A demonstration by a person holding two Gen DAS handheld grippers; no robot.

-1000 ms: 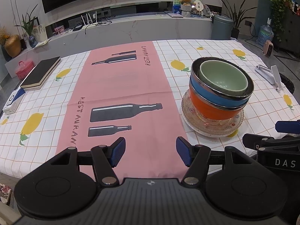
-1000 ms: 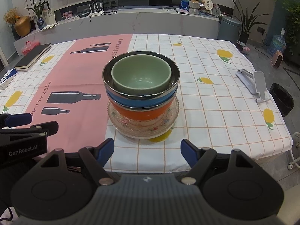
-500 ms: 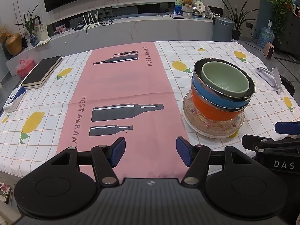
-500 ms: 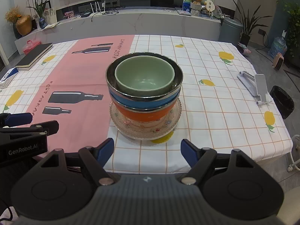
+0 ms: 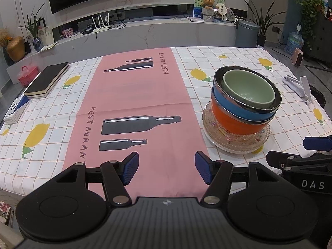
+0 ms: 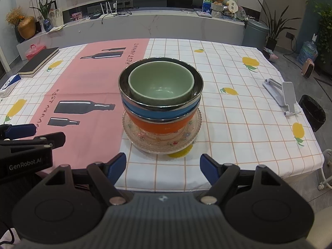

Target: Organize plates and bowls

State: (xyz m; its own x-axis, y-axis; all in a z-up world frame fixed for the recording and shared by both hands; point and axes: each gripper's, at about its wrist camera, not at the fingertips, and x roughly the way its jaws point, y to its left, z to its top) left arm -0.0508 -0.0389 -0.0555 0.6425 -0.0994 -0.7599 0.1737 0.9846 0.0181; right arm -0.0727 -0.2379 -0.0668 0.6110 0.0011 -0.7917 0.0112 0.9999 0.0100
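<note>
1. Where the near table edge meets the pink runner (image 5: pixel 134 95), the left gripper (image 5: pixel 167 171) hangs with its blue pads spread wide, nothing between them, only runner cloth below.
2. Right gripper (image 6: pixel 162 169) likewise spread, empty, over the near edge of the checked tablecloth (image 6: pixel 238 112); it points straight at the stack of dishes.
3. Each tool shows at the edge of the other's view: the right one at the lower right of the left camera, the left one at the lower left of the right camera. They sit side by side, apart.
4. Stack, just beyond the right gripper's pads, not touching them: a patterned glass plate (image 6: pixel 132 133) on the cloth, just right of the runner's edge. On it an orange bowl (image 6: pixel 157 126); nested in that a blue bowl (image 6: pixel 145 113) with a steel rim; inside, a pale green bowl (image 6: pixel 161 85), empty, sitting toward the right of the blue bowl as the left camera sees it.
5. From the left camera the bowls lean slightly to the right.
6. Far left on the table: a black book (image 5: pixel 46 79), and nearer, a white and blue box (image 5: pixel 15 112) at the left edge.
7. Right side: a white folding stand (image 6: pixel 283 95), well apart from the stack.
8. Beyond the table: a grey bin (image 5: pixel 247 33), a low marble counter, a dark screen on the wall.
</note>
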